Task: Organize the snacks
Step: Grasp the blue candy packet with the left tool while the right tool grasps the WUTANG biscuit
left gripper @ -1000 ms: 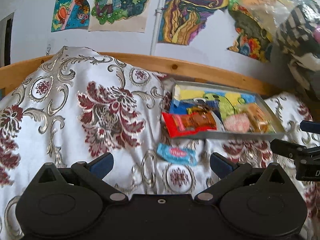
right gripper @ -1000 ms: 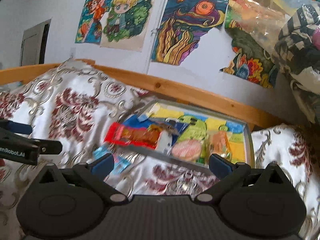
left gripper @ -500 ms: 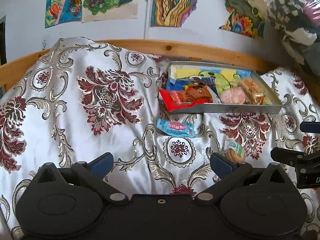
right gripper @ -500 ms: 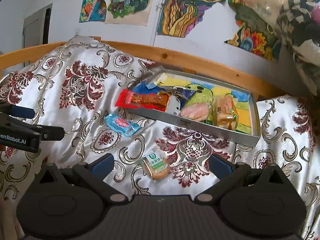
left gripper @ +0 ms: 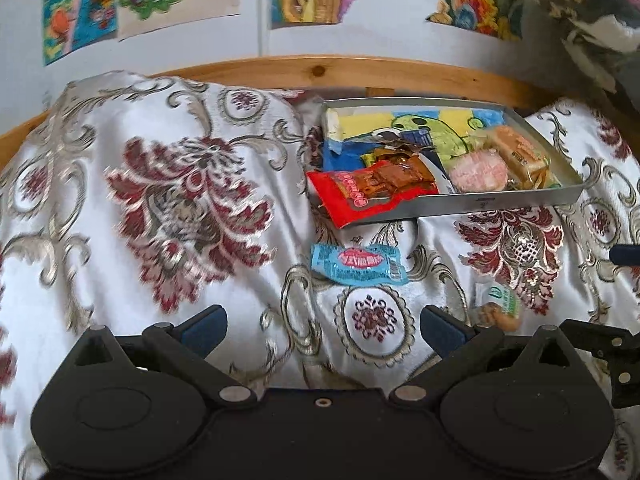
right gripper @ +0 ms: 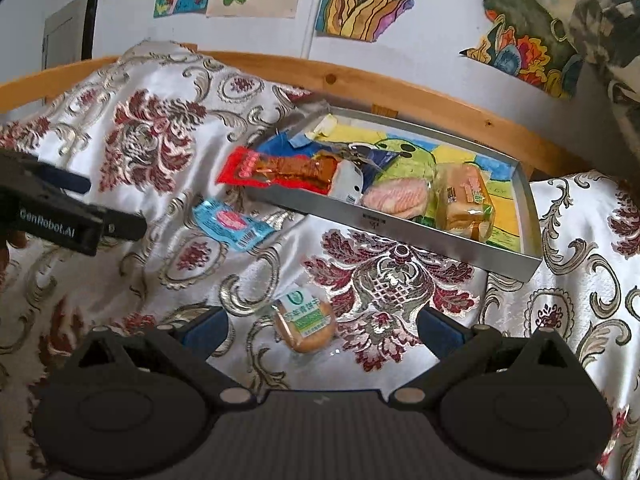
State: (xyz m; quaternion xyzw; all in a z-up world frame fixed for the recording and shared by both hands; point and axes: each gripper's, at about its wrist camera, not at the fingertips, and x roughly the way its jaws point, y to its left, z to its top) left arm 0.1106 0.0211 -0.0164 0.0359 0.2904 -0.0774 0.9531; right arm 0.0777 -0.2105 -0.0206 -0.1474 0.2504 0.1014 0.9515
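I am lining up my right gripper [right gripper: 322, 326] — jaws apart, like the left gripper [left gripper: 322, 326] — over the biscuit [right gripper: 306, 326]; next, closing on it for the tray [right gripper: 416, 236].

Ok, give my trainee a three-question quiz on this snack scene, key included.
1. True or false: the red sausage packet lies wholly inside the shallow grey metal tray.
2. How many snacks lie loose on the patterned bedspread, outside the tray?
3. Which snack sits nearest the right tongs: A) light blue sachet, B) round biscuit in a green-labelled wrapper, C) wrapped bread slice?

Key: 1. False, its end hangs over the tray's rim. 2. Two, the sachet and the biscuit. 3. B.
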